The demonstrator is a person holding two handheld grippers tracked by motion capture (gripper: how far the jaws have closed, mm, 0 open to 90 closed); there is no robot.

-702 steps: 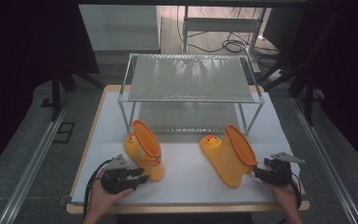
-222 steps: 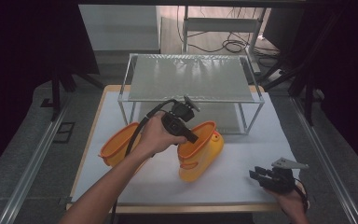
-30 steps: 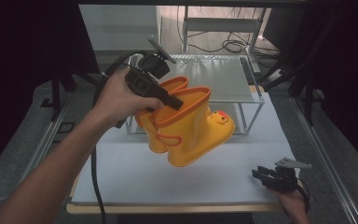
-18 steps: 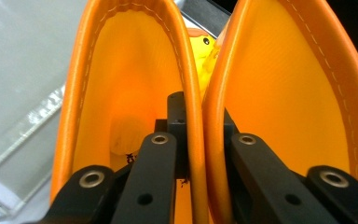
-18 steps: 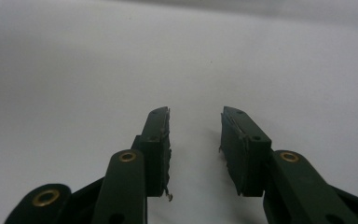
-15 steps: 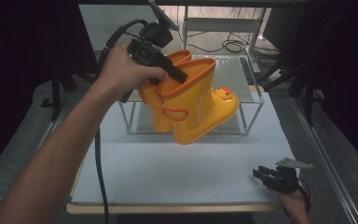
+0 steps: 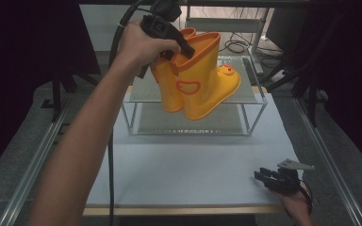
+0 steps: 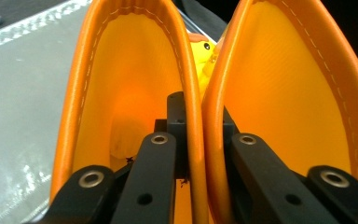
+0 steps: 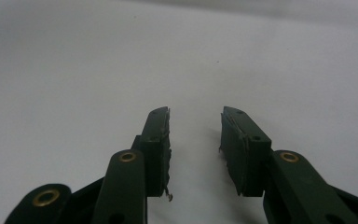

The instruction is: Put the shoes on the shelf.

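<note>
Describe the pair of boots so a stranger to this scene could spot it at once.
Start at the white table and find the two-tier mesh rack at its far side. Above the rack's top shelf, the left gripper holds up a pair of yellow rubber boots, one jaw inside each shaft. Orange rims and a duck face on the toe mark them.

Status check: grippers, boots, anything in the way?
Left gripper clamps both boots' inner cuffs, airborne over rack. Right gripper open, empty, near table edge. Path clear.

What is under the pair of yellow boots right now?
The yellow boots hang from the left gripper above the wire shelf. The shelf's mesh directly beneath the soles is covered.
</note>
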